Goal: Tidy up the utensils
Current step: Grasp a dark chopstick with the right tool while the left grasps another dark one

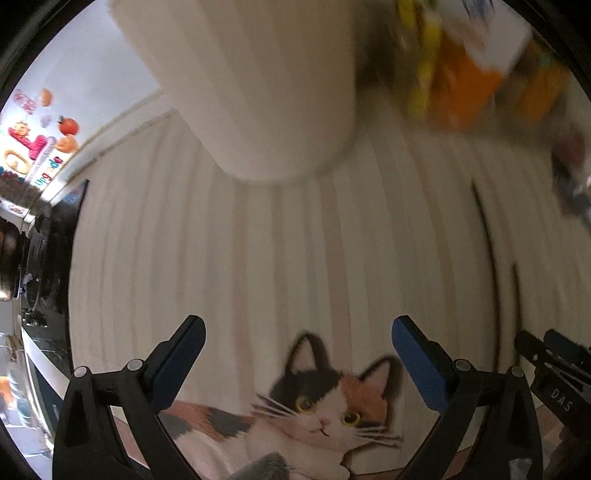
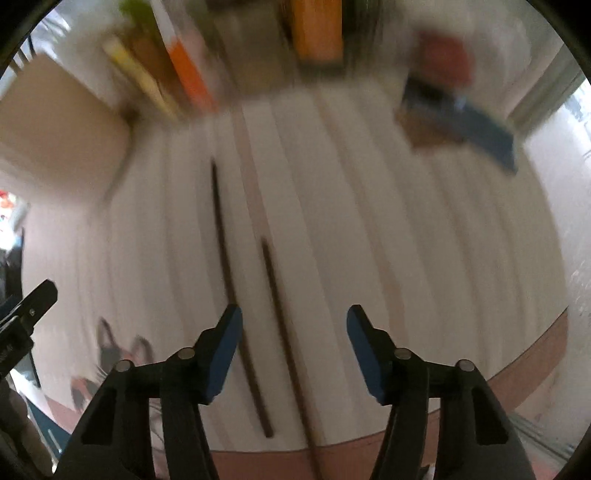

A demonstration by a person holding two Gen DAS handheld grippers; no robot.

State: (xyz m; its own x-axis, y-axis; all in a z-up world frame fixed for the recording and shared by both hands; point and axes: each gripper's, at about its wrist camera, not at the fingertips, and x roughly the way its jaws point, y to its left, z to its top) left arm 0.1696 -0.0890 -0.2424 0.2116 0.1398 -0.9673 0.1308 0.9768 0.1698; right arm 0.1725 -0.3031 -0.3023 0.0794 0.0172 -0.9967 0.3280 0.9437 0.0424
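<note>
White striped cloth [image 2: 369, 221] with a cat picture [image 1: 317, 406] covers the table. Left gripper [image 1: 299, 354] points down over the cat, jaws wide apart and empty. Right gripper [image 2: 293, 350] points down, half open, holding nothing; two dark chopsticks [image 2: 273, 314] lie between its fingers. A cream holder [image 1: 258, 92] stands behind. Blurred boxes [image 2: 317, 33] at the back are unreadable.

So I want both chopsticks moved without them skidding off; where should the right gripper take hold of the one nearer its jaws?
Probably mid-shaft, from straight above. The nearer chopstick lies flat on the striped mat, running away from the camera, so the open right gripper already straddles it crosswise. The other chopstick lies close alongside on the left, so keep that finger between them.
</note>
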